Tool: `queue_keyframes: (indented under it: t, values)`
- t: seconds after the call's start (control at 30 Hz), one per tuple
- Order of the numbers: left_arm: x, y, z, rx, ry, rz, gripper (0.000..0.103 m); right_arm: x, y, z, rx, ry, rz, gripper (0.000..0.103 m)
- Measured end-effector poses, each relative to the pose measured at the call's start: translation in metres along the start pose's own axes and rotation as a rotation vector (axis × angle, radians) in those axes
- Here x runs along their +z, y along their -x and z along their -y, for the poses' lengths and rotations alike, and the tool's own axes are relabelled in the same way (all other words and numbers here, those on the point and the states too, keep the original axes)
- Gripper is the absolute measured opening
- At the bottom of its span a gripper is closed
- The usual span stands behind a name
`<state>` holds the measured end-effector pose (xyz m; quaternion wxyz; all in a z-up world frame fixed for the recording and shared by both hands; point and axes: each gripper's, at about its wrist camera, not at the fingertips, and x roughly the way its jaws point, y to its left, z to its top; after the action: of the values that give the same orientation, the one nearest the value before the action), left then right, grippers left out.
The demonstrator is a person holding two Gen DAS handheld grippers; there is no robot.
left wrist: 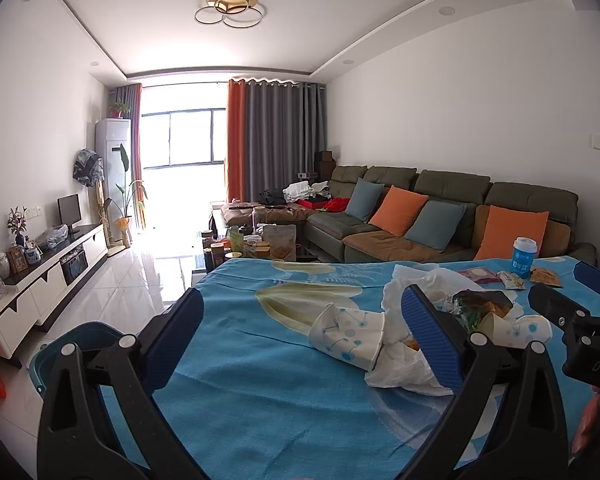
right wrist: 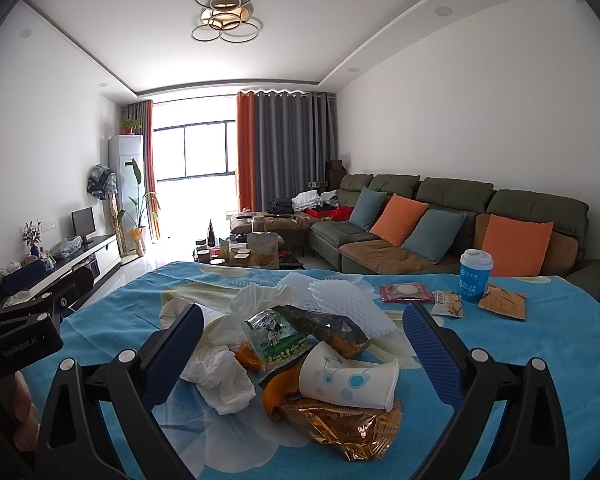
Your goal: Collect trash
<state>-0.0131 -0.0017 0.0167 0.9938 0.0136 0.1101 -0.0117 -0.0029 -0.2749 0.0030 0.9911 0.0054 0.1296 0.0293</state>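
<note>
So the trash pile [right wrist: 300, 344] sits in the middle of the blue tablecloth [right wrist: 540, 360]: a tipped paper cup [right wrist: 348, 380], a gold wrapper [right wrist: 340, 424] under it, orange peel [right wrist: 278, 394], a green snack bag [right wrist: 278, 338], crumpled tissue [right wrist: 220, 376] and white foam netting [right wrist: 340, 300]. Right gripper [right wrist: 304, 356] has its fingers spread wide on either side of the pile, gripping nothing. Left gripper [left wrist: 300, 340] is wide open too, with another squashed cup [left wrist: 346, 334] lying between its fingers. A blue-and-white cup [right wrist: 475, 276] stands upright near the sofa [right wrist: 440, 240], with snack packets [right wrist: 500, 302] just beside it
</note>
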Motion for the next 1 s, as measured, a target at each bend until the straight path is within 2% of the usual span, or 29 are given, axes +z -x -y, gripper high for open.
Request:
queue_keyframes:
  t: [0.63,0.83,1.0]
  values:
    - [0.003,0.0,0.002,-0.007,-0.001,-0.012,0.097,0.004,-0.001,0.001,0.006,-0.001,-0.002,0.096]
    - [-0.002,-0.015,-0.001,-0.04,0.018,-0.071,0.097,0.001,-0.009,0.009,-0.001,-0.012,-0.042,0.096]
    - [-0.01,-0.038,0.002,-0.093,0.015,-0.169,0.097,-0.004,-0.023,0.022,-0.005,-0.044,-0.112,0.096]
